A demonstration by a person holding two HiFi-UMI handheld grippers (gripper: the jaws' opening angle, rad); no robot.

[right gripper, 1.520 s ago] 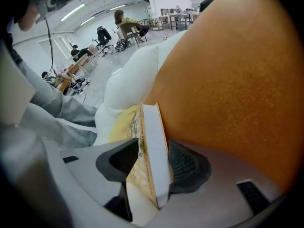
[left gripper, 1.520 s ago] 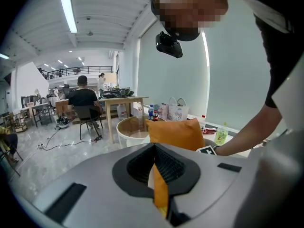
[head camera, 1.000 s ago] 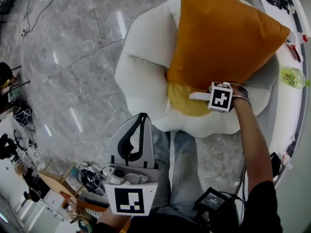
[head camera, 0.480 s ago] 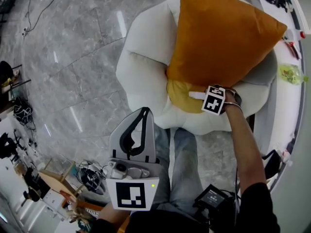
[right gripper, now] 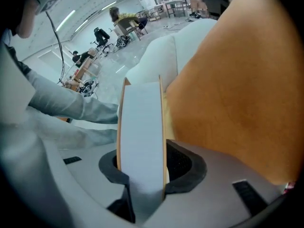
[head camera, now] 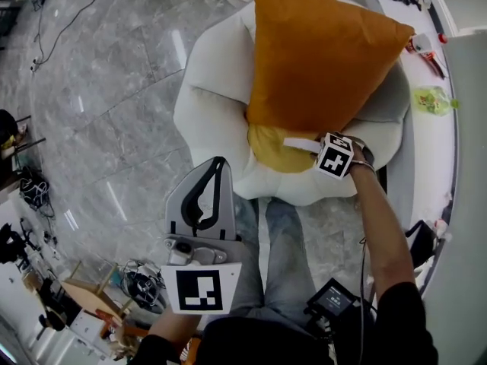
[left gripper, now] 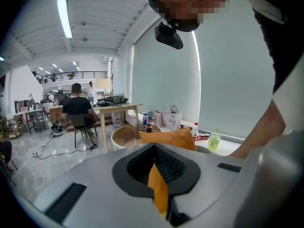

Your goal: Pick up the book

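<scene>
Right gripper [right gripper: 141, 167], jaws just closing — book [right gripper: 140, 122] between, long axis outward

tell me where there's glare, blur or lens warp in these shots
Head view: sharp, with streaky light glare on the marble floor. Left gripper view: strong fisheye, dark corners, ceiling light bowed. Right gripper view: fisheye too; the book is so near it reads soft and featureless.

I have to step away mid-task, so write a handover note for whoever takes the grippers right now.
Left gripper: shut, empty, short of the chair.
Right gripper: jaws have just been closing, now clamped on the book, beside the cushion on the chair.
Done: book gripped.
Left: lift it clear of the chair; whether it already hangs free, I cannot tell.
</scene>
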